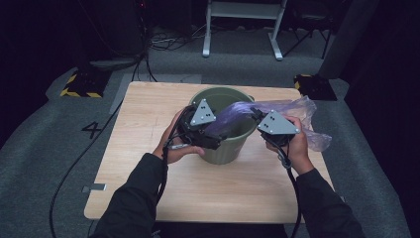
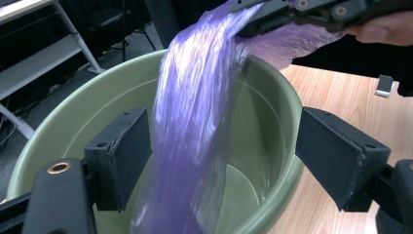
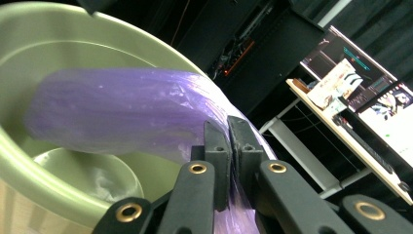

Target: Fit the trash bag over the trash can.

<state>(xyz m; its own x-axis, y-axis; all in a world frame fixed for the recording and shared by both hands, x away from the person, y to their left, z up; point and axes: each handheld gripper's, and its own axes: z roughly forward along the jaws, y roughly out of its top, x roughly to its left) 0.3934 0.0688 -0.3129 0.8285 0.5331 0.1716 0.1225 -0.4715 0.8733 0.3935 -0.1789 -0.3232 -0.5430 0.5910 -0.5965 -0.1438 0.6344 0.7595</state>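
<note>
**Purple bag stretched over the bucket**

The right gripper [image 3: 229,146] is clamping tight on the purple plastic bag [image 3: 126,114], jaws pinched together with film between them. The left gripper [image 2: 219,156] is standing wide, jaws released, the bag hanging between the pads without being squeezed. The bag is running lengthwise from the right jaws down into the green bucket [image 1: 245,141], its loose end trailing behind over the table [image 1: 148,109].
</note>
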